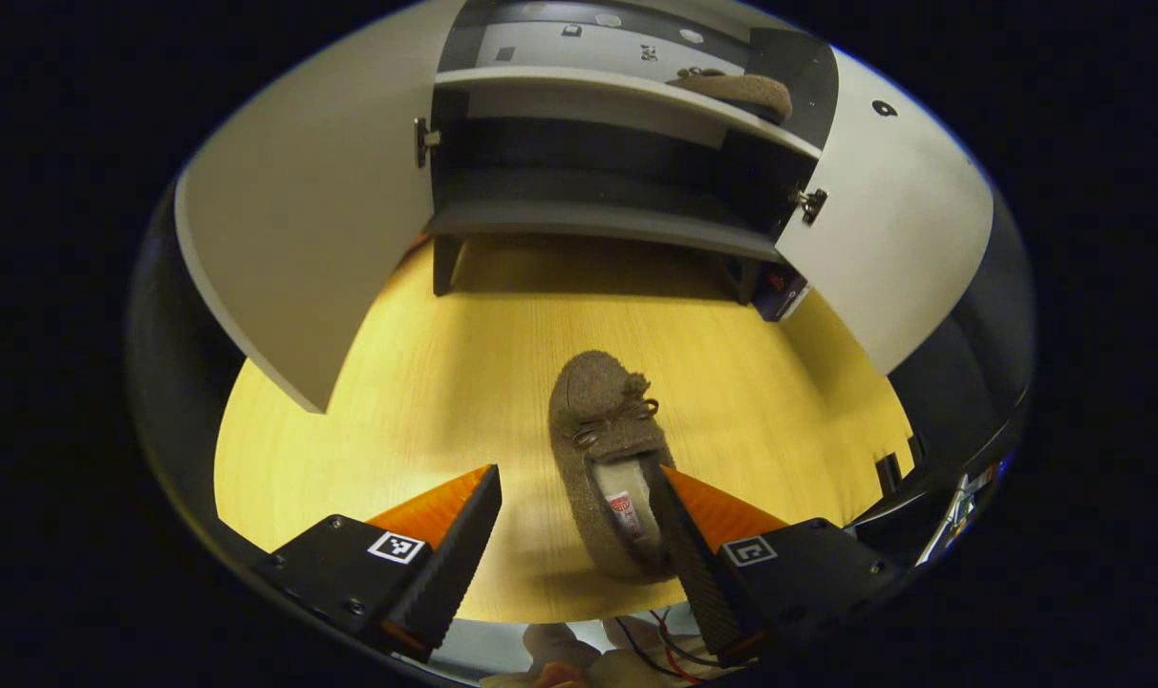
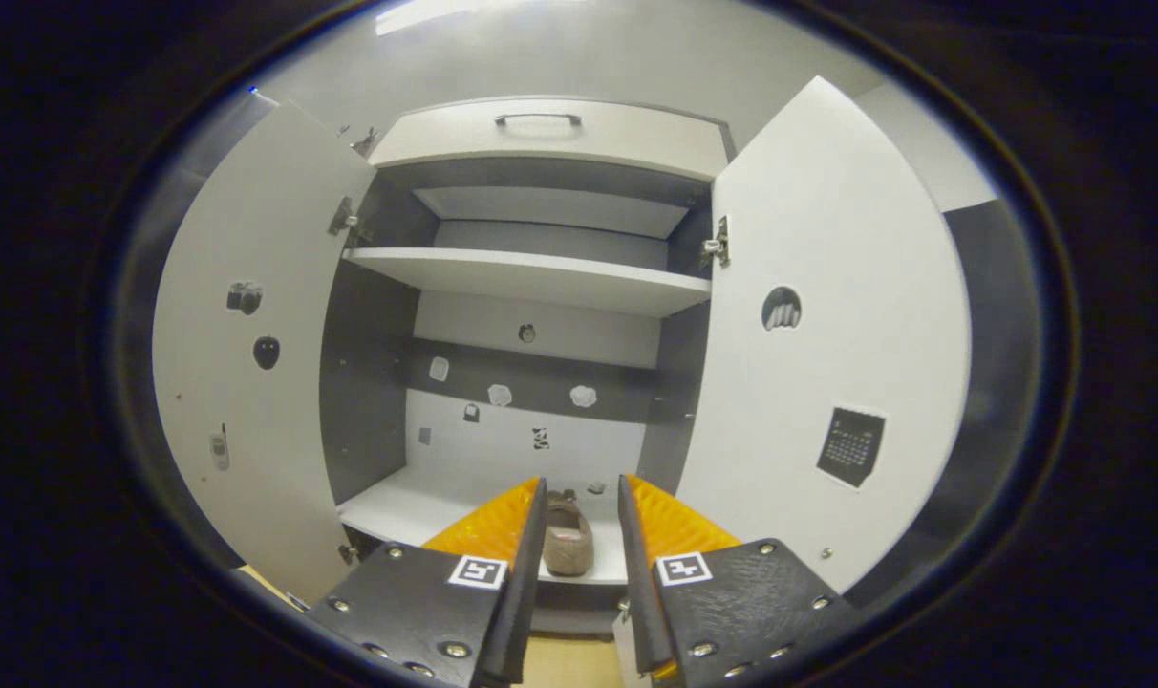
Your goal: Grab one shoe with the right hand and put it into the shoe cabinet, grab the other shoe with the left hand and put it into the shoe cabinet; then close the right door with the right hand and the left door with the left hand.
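Note:
A brown suede shoe (image 1: 603, 449) lies on the yellow wood floor (image 1: 426, 382), toe toward the shoe cabinet (image 1: 598, 220). My left gripper (image 1: 571, 468) is open low over its heel end; one fingertip (image 1: 665, 497) sits at the shoe's opening and the other stands left of the shoe. A second brown shoe (image 1: 737, 91) rests on a cabinet shelf. In the right gripper view that shoe (image 2: 568, 540) sits on the lower shelf (image 2: 417, 506), beyond my right gripper (image 2: 582, 480). The right gripper's fingers stand a little apart and hold nothing.
Both cabinet doors are swung wide: the left door (image 2: 254, 382) and the right door (image 2: 827, 363). An upper shelf (image 2: 531, 272) and a top drawer with a handle (image 2: 538, 119) sit above. A hand (image 1: 560, 659) shows behind the left gripper.

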A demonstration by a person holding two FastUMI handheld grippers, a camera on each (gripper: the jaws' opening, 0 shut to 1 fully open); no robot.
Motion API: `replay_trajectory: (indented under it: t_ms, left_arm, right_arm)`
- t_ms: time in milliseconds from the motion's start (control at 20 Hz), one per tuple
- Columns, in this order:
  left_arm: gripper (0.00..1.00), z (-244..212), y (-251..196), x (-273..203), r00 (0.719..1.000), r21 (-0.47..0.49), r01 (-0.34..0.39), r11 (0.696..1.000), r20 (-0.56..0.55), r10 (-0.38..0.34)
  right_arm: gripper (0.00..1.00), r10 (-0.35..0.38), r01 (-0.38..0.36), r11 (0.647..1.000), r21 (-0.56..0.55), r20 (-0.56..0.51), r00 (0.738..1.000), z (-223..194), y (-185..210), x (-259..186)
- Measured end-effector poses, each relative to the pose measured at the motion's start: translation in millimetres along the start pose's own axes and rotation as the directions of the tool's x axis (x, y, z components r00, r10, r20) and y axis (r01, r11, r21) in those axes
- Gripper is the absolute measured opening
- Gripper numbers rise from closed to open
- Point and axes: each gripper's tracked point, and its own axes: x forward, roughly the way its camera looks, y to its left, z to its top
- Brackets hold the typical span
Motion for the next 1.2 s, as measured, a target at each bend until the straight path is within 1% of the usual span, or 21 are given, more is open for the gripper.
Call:
replay_trajectory:
  t_ms: [200,400,450,500,700,750,800,850,900,950,1000,1050,1100,1150,1200]
  left_arm:
    - [0.97,-10.9,2.8,31.9,1.0,0.001,-0.011,1.0,-0.029,0.011]
    - [0.96,-3.9,12.7,59.5,0.999,-0.036,-0.036,0.999,-0.029,0.035]
    - [0.96,-3.2,13.3,65.8,0.999,-0.041,-0.036,0.998,-0.032,0.035]
    - [0.96,-3.7,13.2,71.7,0.999,-0.041,-0.033,0.999,-0.043,0.031]
    - [0.94,-8.0,12.0,87.0,0.997,-0.029,-0.034,0.999,-0.071,0.032]
    - [0.87,-9.9,10.7,89.1,0.996,-0.031,-0.034,0.999,-0.081,0.031]
    - [0.82,-10.9,9.3,90.6,0.996,-0.036,-0.028,0.999,-0.088,0.024]
    - [0.72,-11.8,5.3,91.1,0.996,-0.04,-0.017,0.999,-0.092,0.013]
    - [0.59,-10.0,4.3,90.4,0.996,-0.04,-0.026,0.999,-0.089,0.022]
    - [0.45,-11.0,7.5,93.5,0.995,-0.028,-0.04,0.999,-0.093,0.037]
    - [0.42,-10.7,10.8,92.7,0.994,-0.015,-0.051,0.999,-0.098,0.049]
    - [0.34,-7.8,12.8,93.9,0.994,-0.002,-0.064,0.998,-0.093,0.063]
    - [0.27,-4.9,17.0,93.9,0.992,0.014,-0.091,0.996,-0.086,0.092]
    - [0.13,-2.7,19.6,91.7,0.991,0.029,-0.107,0.994,-0.081,0.109]
    - [0.06,-1.4,22.2,89.5,0.989,0.042,-0.118,0.992,-0.085,0.122]
  right_arm:
    - [0.42,-0.058,0.058,0.998,-0.025,-0.004,0.998,2.4,-25.4,-19.3]
    - [0.42,-0.115,0.115,0.992,-0.048,-0.016,0.993,2.6,-49.9,-37.9]
    - [0.41,-0.129,0.128,0.99,-0.054,-0.016,0.992,2.6,-55.0,-43.0]
    - [0.42,-0.141,0.14,0.988,-0.059,-0.017,0.99,3.6,-60.5,-47.3]
    - [0.42,-0.188,0.186,0.98,-0.072,-0.011,0.982,8.8,-78.7,-65.0]
    - [0.41,-0.2,0.199,0.977,-0.075,-0.01,0.98,10.1,-83.6,-69.5]
    - [0.43,-0.211,0.21,0.975,-0.075,-0.008,0.977,10.8,-87.3,-72.4]
    - [0.41,-0.221,0.22,0.973,-0.074,-0.009,0.975,10.4,-90.6,-73.8]
    - [0.42,-0.23,0.229,0.97,-0.075,-0.008,0.973,11.1,-93.6,-75.9]
    - [0.42,-0.241,0.239,0.968,-0.078,-0.007,0.971,11.0,-97.2,-78.9]
    - [0.42,-0.25,0.248,0.965,-0.081,-0.006,0.968,10.8,-100.2,-81.0]
    - [0.42,-0.256,0.255,0.964,-0.079,-0.005,0.967,11.8,-102.2,-83.4]
    - [0.42,-0.261,0.26,0.963,-0.077,-0.002,0.965,12.9,-104.2,-85.5]
    - [0.42,-0.266,0.265,0.961,-0.074,-0.001,0.964,13.1,-105.7,-87.6]
    - [0.42,-0.271,0.27,0.96,-0.073,0.001,0.963,13.9,-107.1,-88.8]
